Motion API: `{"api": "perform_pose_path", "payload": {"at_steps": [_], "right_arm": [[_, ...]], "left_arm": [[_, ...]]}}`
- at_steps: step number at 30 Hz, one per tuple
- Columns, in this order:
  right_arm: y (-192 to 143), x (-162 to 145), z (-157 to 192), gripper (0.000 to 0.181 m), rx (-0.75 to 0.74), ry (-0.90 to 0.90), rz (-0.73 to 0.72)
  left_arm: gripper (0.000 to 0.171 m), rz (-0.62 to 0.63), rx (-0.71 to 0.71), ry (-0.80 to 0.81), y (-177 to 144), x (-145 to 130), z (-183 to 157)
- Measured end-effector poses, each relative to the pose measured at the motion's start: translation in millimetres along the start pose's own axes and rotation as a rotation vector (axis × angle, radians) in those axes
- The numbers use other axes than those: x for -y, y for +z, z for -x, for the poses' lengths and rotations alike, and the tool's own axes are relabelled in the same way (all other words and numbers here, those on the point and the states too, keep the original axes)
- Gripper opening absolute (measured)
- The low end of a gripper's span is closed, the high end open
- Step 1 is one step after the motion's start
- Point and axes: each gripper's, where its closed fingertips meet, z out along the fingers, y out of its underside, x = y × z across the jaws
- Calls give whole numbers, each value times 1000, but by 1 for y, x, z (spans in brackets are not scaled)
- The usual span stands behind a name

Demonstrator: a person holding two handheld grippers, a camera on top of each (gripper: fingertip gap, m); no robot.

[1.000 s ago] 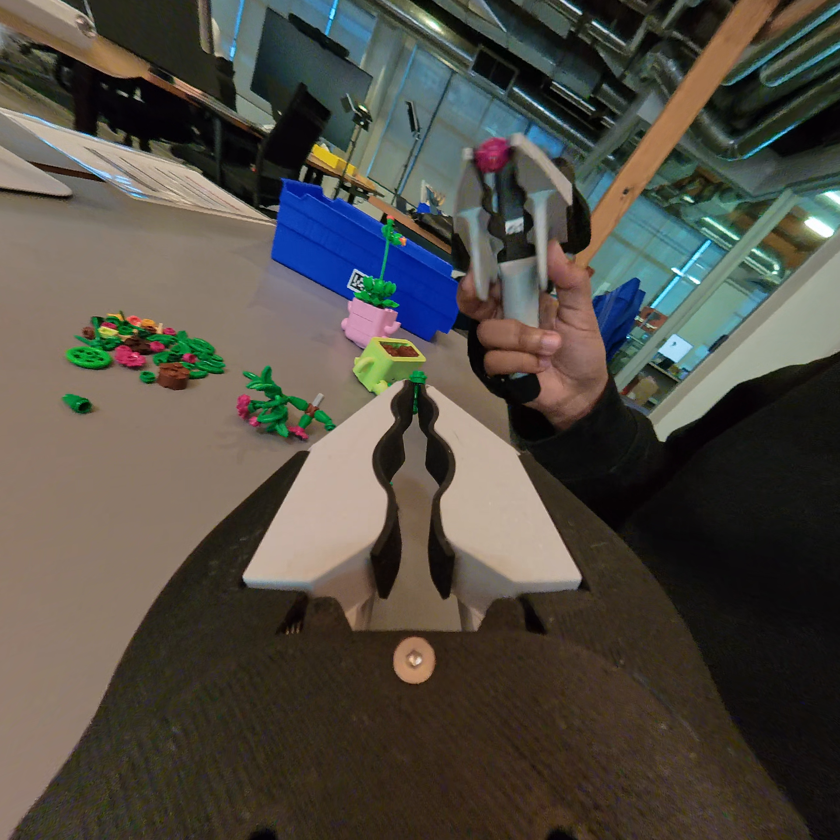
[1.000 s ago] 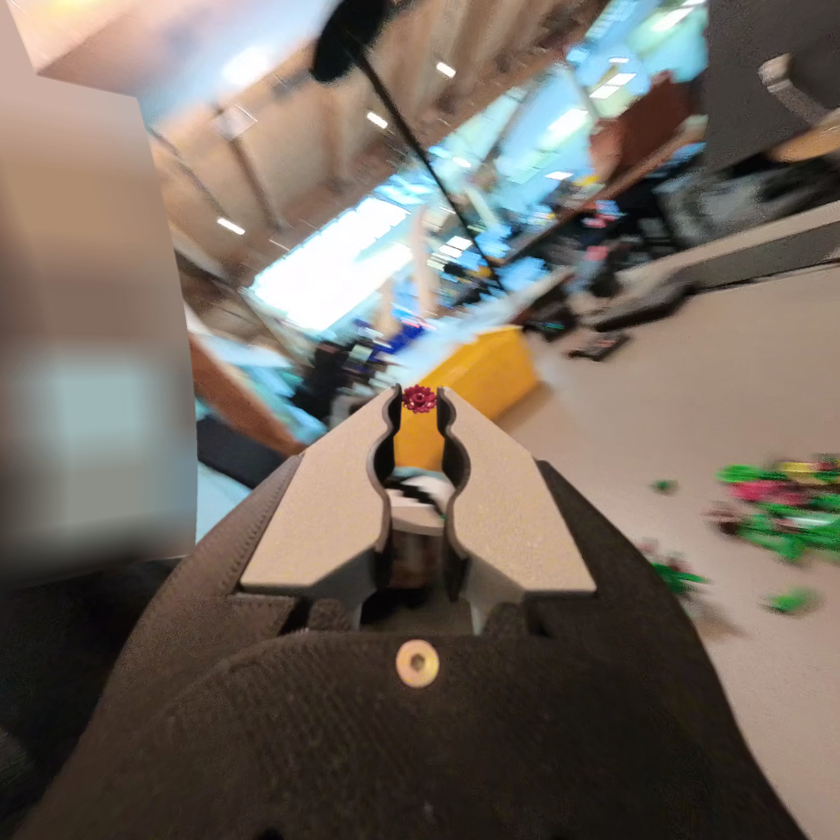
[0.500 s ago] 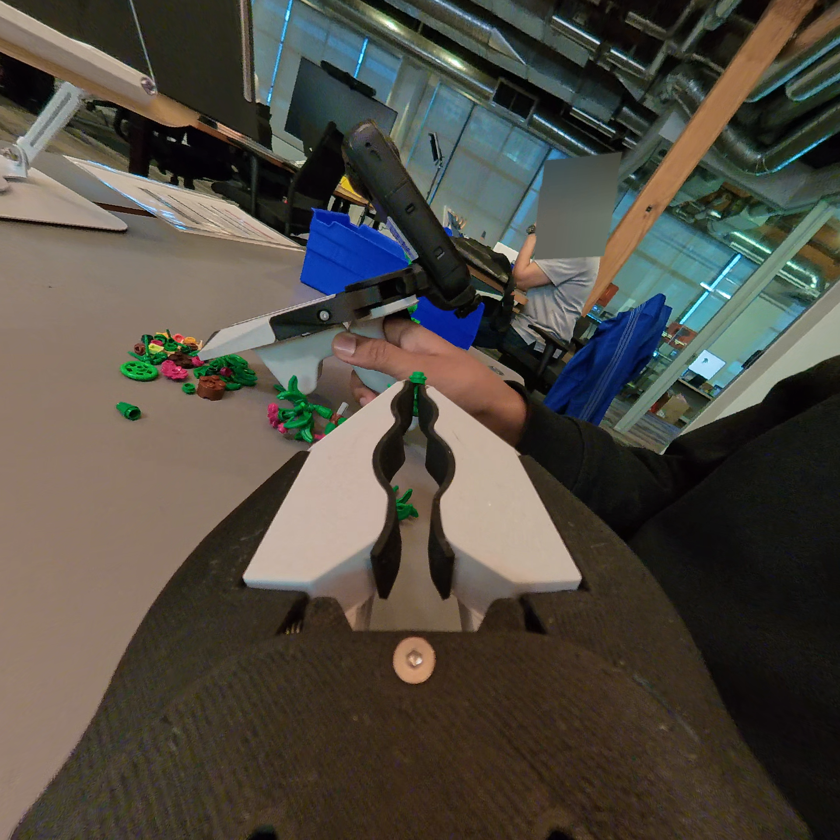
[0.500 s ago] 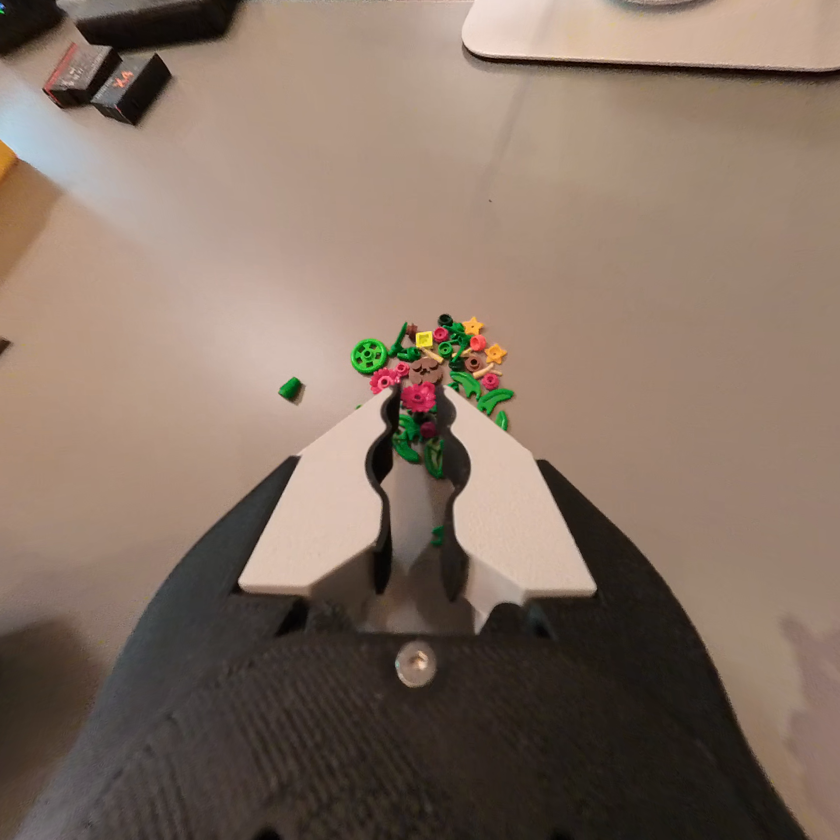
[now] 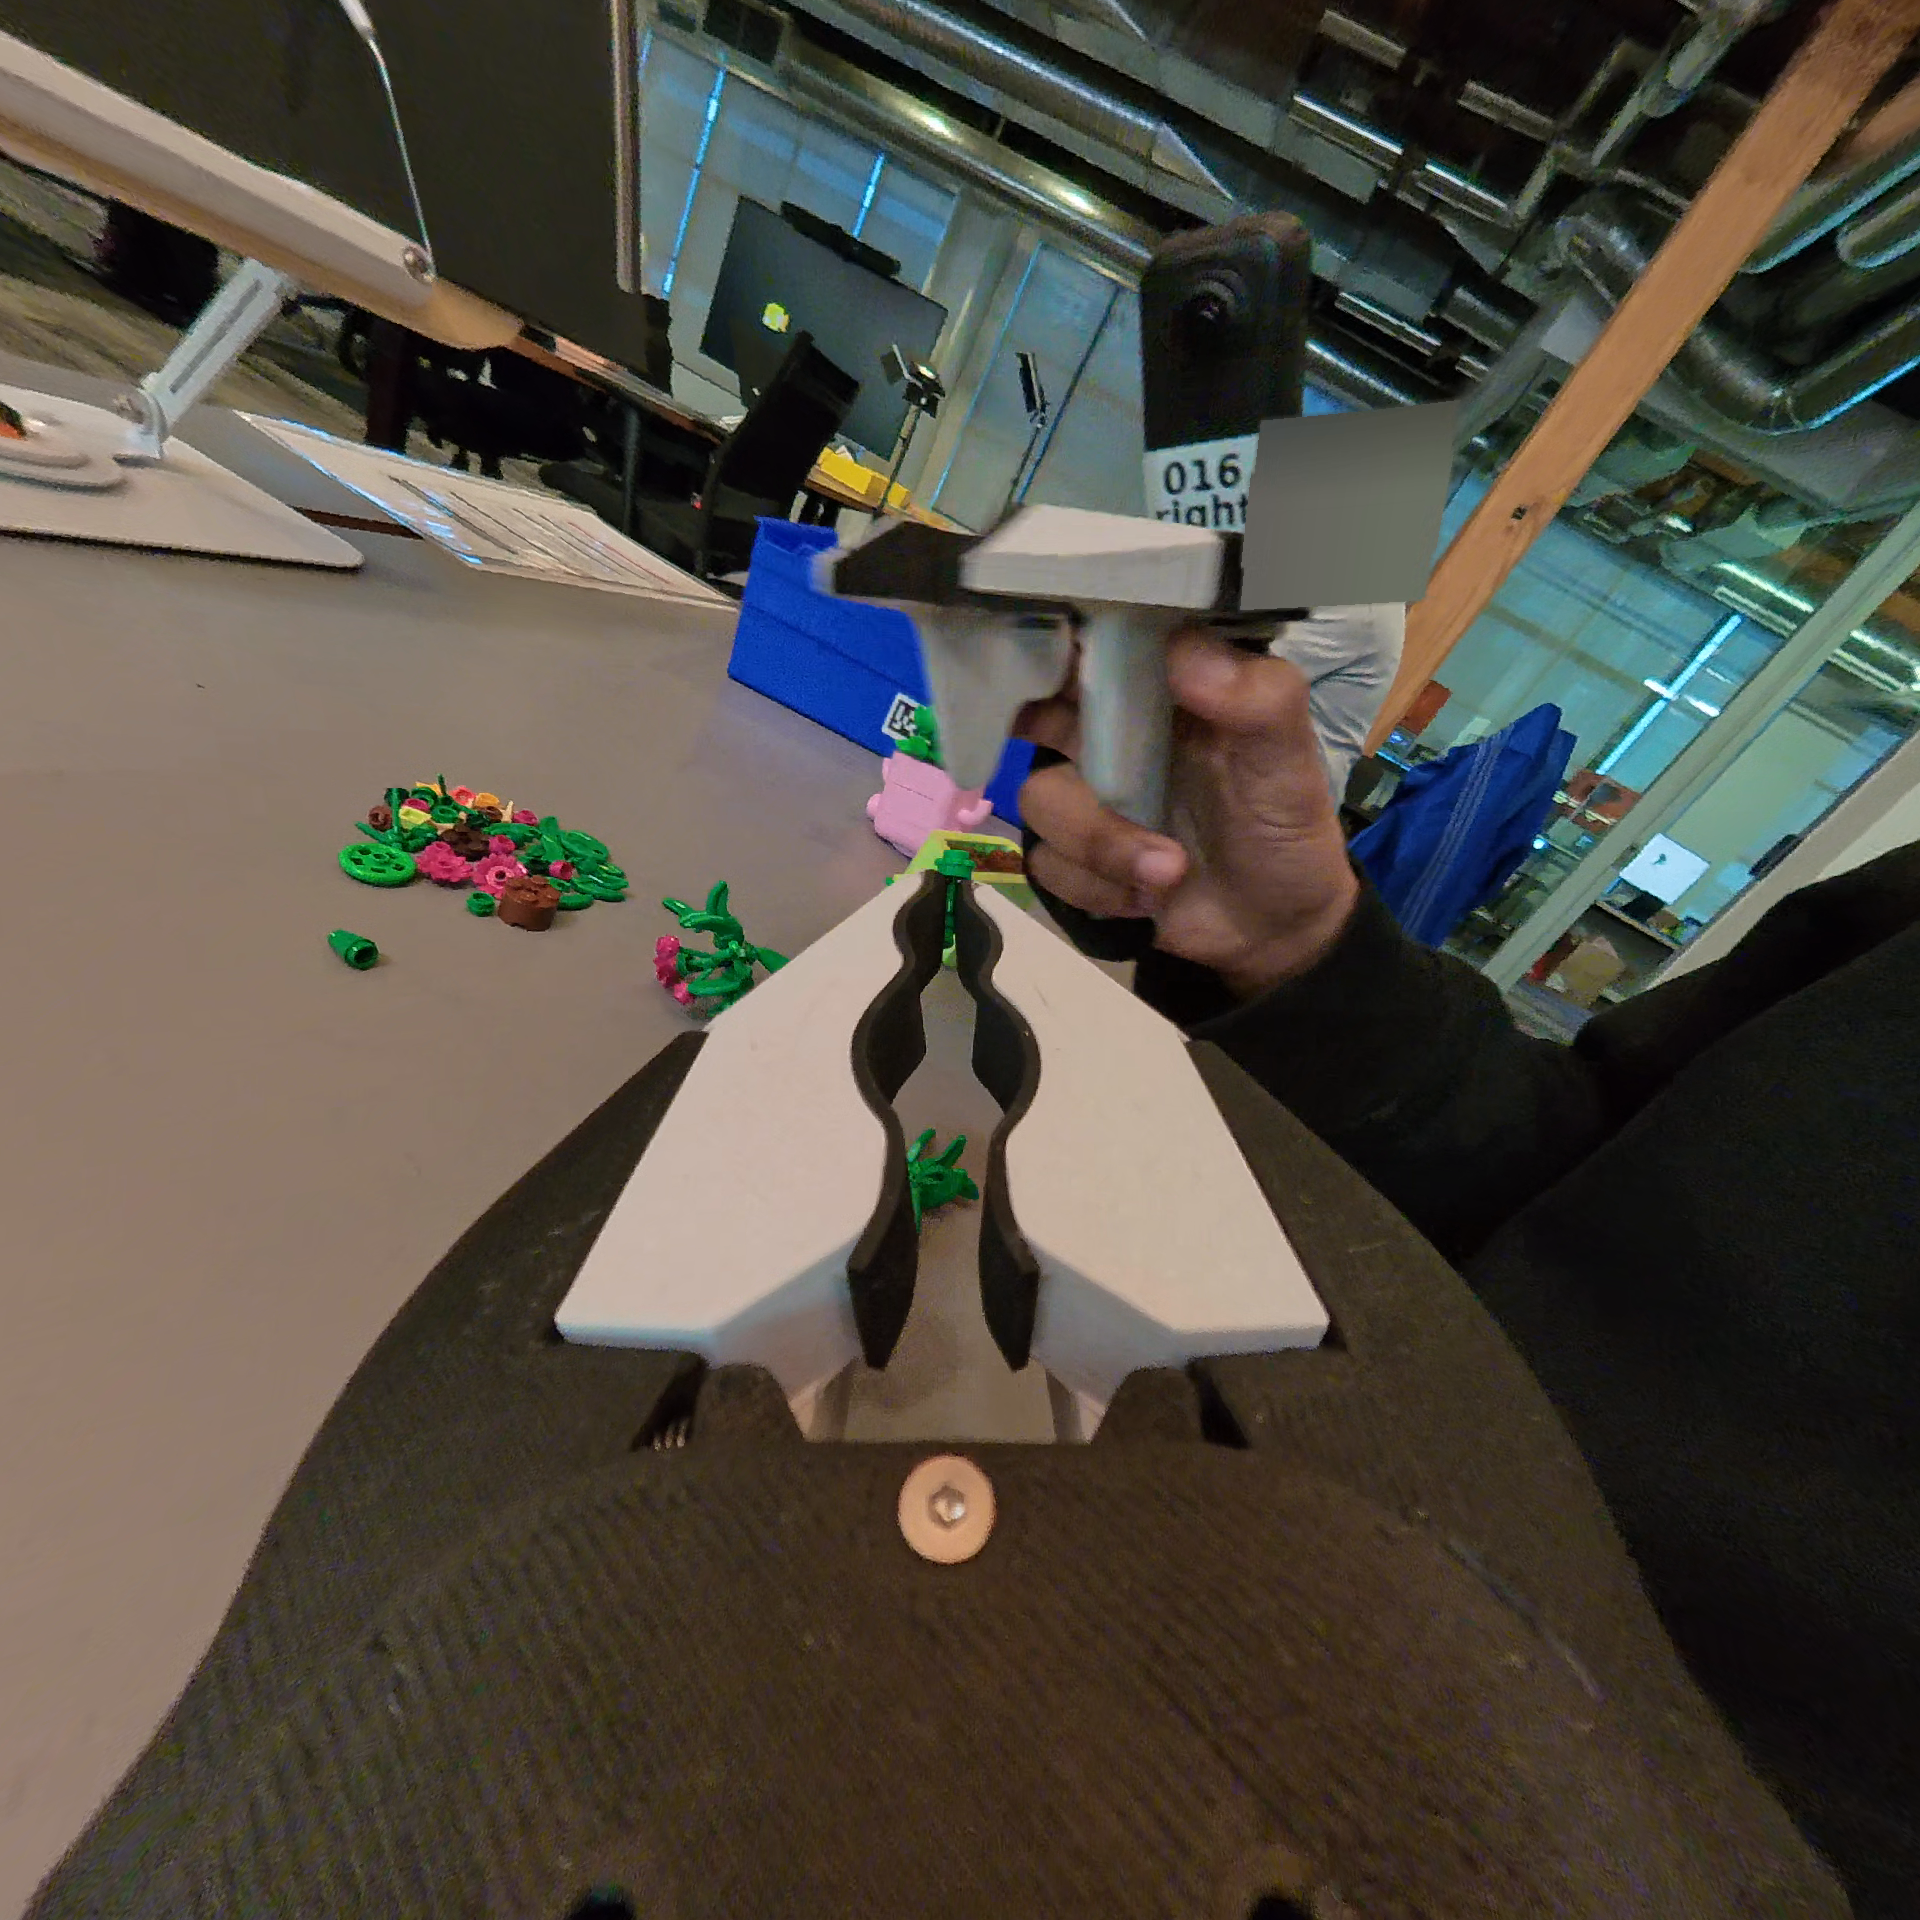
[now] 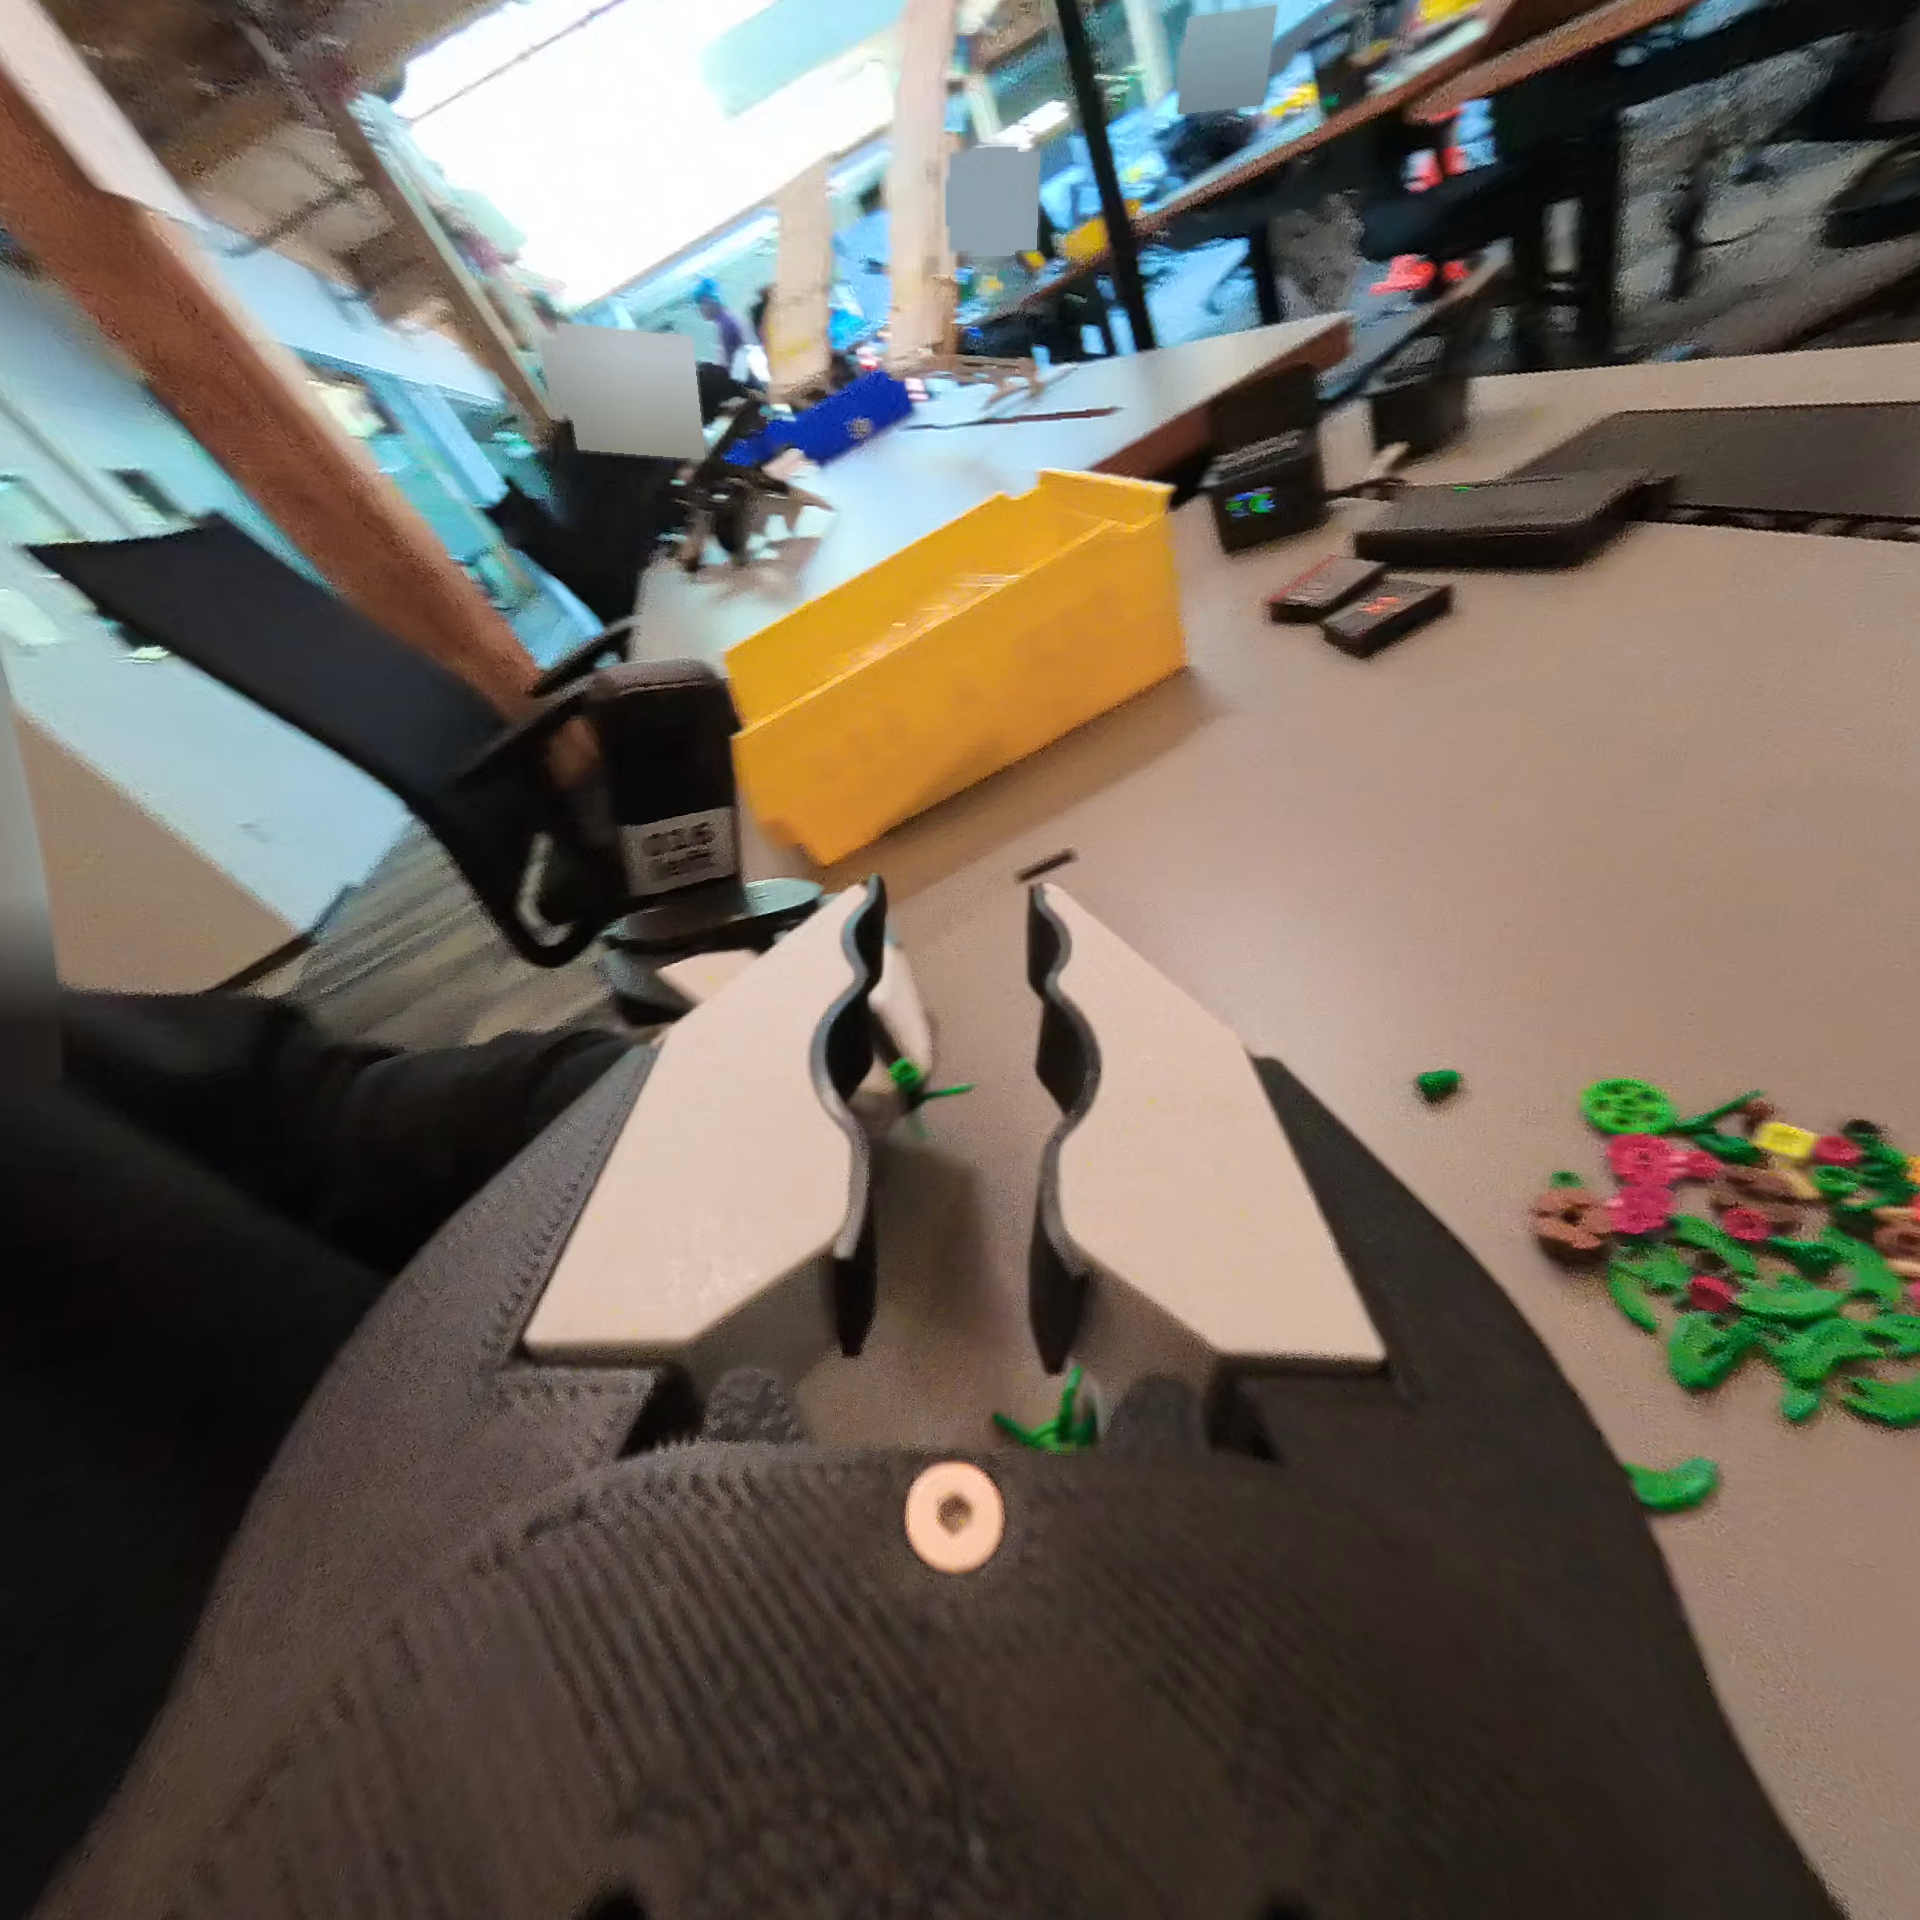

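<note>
An open-plan lab or maker workshop, as we read it.

We see a wide grey worktable (image 6: 1558, 831) as our landmark: on it a yellow plastic parts bin (image 6: 966, 665) and a blue plastic parts bin (image 5: 810, 644), beyond it rows of long desks (image 6: 1091, 426) with black monitors (image 5: 821, 312), and above it bare silver ceiling ducts (image 5: 1039, 94), slanted wooden beams (image 5: 1621, 343) and glass partition walls (image 5: 1714, 665).

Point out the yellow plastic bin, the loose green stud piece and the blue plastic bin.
yellow plastic bin (image 6: 966, 707): right wrist view, on its long side wall.
loose green stud piece (image 5: 353, 949): left wrist view, on its body.
blue plastic bin (image 5: 821, 649): left wrist view, on its front wall.
</note>
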Motion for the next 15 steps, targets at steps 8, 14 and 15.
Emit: {"api": "perform_pose_path", "payload": {"at_steps": [8, 14, 15], "right_arm": [[-29, -32, 19, 13, 71, 41, -62], [-23, -44, 20, 14, 61, 73, -19], [-22, -46, 19, 14, 61, 83, -10]], "left_arm": [[0, -33, 132, 277, 0, 6, -3], [0, 20, 258, 616, 10, -2, -12], [0, 20, 270, 647, 11, -3, -13]]}}
